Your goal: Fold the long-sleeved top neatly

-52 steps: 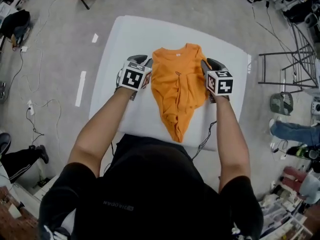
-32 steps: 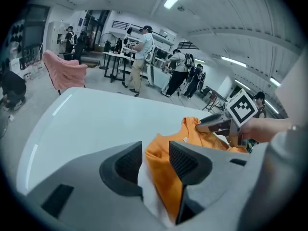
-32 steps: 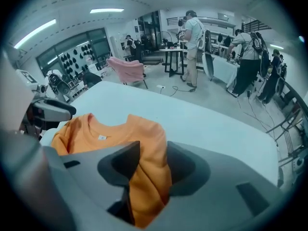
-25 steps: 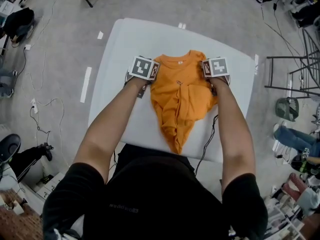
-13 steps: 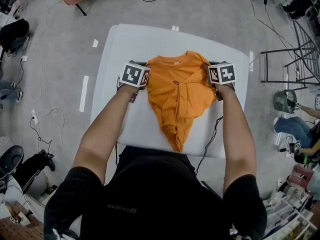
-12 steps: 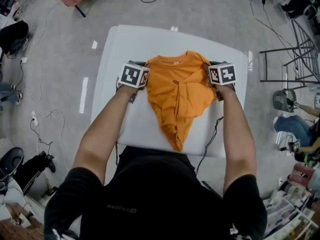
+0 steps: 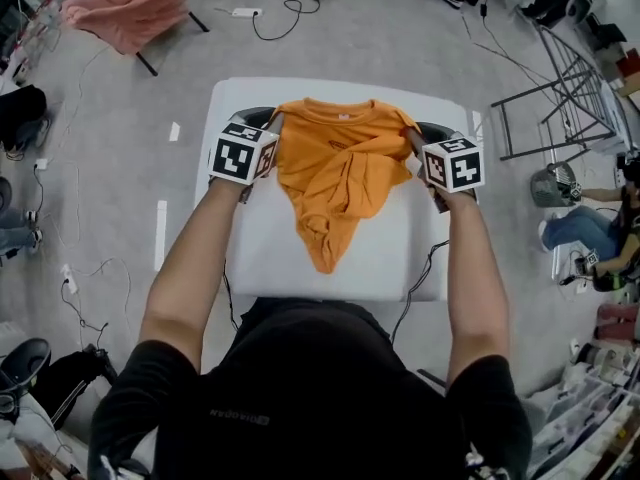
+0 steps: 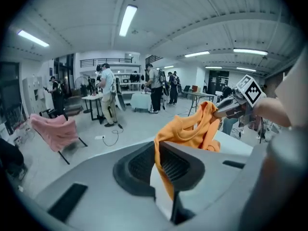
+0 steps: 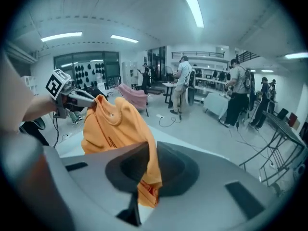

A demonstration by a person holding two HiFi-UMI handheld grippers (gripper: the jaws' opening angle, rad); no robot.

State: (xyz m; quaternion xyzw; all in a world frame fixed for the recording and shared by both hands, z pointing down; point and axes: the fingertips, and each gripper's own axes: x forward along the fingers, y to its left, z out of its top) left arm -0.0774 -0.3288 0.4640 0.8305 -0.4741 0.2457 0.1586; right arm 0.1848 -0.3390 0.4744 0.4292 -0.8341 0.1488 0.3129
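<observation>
The orange long-sleeved top [image 7: 335,173] hangs by its shoulders above the white table [image 7: 385,258], its lower part bunched to a point that still trails on the surface. My left gripper [image 7: 268,123] is shut on the top's left shoulder, with cloth [image 8: 161,146] pinched between its jaws. My right gripper [image 7: 415,133] is shut on the right shoulder, and orange cloth [image 9: 149,170] droops from its jaws. In the left gripper view the right gripper [image 8: 226,109] holds the far shoulder; in the right gripper view the left gripper [image 9: 79,97] does the same.
The table stands on a grey floor strewn with cables [image 7: 270,23]. A pink cloth [image 7: 125,13] lies over a chair at the upper left. A metal rack [image 7: 550,98] stands at the right. Several people [image 8: 156,88] stand at tables far across the room.
Both grippers closed on the shoulders of the top and rose, lifting its upper part off the table. The body now hangs between them instead of lying flat.
</observation>
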